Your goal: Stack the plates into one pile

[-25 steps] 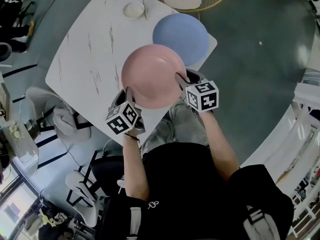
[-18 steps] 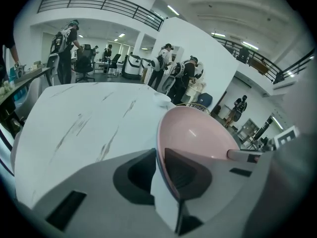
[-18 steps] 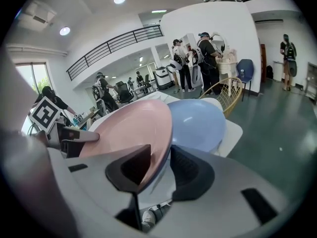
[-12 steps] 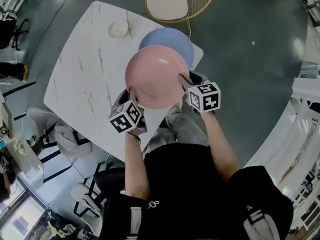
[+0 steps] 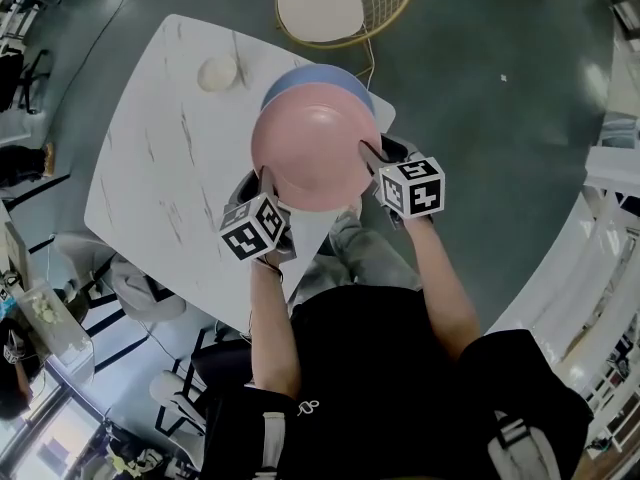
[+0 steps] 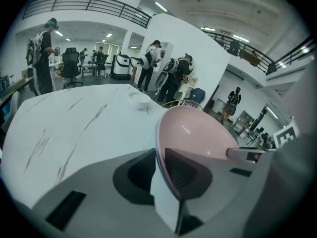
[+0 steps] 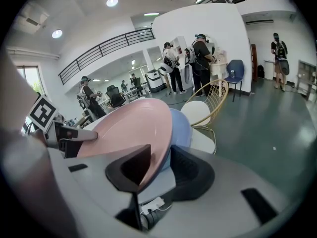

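– Plates: where do they sit?

– One round, glossy pink plate point(image 5: 315, 143) is held up above the far corner of the white marble-patterned table point(image 5: 160, 148). A round blue plate point(image 5: 300, 74) lies on that corner beneath it. From the head view the pink plate covers nearly all of it, leaving only a blue crescent along the far edge.

– Do the two touch?

– I cannot tell. In the right gripper view the pink rim overlaps the blue plate, which lies just behind it.

– What has hold of it?

– Both tools. The left gripper point(image 5: 265, 180) is clamped on the near-left rim; its own view shows the rim pinched between the two dark pads. The right gripper point(image 5: 368, 154) grasps the opposite rim, one jaw above the plate and one under it.

– Anything else there?

– A small cream dish point(image 5: 217, 72) stands on the table, left of the plates and apart from them. A gold wire chair point(image 5: 320, 3) with a pale seat stands just past the table's far edge.
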Motion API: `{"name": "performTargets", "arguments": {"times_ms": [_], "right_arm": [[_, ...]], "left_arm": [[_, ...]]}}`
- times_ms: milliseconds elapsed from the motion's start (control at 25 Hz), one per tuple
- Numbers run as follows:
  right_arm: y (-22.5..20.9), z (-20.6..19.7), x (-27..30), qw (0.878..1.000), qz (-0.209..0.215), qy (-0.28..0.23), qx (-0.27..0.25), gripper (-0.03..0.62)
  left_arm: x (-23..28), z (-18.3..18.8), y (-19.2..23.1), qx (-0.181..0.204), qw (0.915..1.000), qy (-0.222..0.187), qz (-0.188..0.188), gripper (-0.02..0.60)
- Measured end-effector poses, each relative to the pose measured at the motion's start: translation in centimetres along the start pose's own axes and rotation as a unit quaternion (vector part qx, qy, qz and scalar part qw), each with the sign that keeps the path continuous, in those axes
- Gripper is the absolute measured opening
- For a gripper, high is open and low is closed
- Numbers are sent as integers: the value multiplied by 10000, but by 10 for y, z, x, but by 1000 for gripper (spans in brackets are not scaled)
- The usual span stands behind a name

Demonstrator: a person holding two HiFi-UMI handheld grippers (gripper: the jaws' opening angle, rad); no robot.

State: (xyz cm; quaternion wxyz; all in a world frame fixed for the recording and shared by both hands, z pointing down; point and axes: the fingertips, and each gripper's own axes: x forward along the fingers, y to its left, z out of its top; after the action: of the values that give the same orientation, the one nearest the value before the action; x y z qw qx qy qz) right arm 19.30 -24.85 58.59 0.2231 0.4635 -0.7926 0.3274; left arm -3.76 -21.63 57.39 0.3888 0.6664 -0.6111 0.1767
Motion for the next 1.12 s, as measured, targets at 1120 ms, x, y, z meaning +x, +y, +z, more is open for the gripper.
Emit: {"name": "performTargets", "arguments": {"times_ms": [1120], "right_arm": [[-51, 46, 40, 9996, -140, 66, -232, 98]], "left_arm": [[58, 32, -8, 8, 9993, 118, 366, 81]]}}
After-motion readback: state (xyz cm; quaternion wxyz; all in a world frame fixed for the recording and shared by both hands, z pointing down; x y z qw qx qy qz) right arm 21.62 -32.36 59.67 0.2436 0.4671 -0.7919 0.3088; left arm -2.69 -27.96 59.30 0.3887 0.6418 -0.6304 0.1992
